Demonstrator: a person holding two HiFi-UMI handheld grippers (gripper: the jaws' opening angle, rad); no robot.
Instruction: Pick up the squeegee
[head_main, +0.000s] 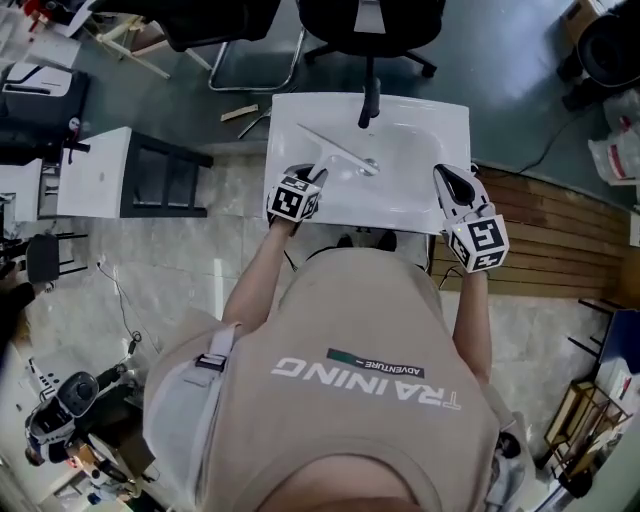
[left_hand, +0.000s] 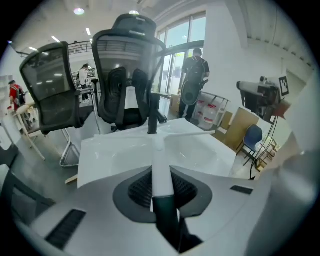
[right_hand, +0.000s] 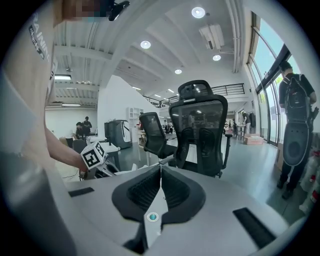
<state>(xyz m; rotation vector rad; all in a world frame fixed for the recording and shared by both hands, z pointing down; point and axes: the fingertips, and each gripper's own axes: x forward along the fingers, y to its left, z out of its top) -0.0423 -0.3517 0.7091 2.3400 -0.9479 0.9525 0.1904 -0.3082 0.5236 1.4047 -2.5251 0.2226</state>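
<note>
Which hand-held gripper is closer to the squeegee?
Left. The left hand-held gripper holds the squeegee by its handle; the right hand-held gripper, shut, is off at the sink corner.

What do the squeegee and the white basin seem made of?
Squeegee: probably plastic; smooth matte white handle and crossbar, black lower grip.
Basin: likely glazed ceramic or moulded resin; glossy white with soft reflections and rounded edges.

Smooth plastic, ribbed pads, glossy white
The squeegee (left_hand: 161, 165) in the left claw (left_hand: 162, 186) has a smooth white plastic shaft and a dark matt grip. The claw's shell is matt grey, its pads (left_hand: 140, 189) black and ribbed. Beyond the claw the white basin (left_hand: 115, 152) shines glossy, and the chair (left_hand: 125, 55) behind it is black mesh.
</note>
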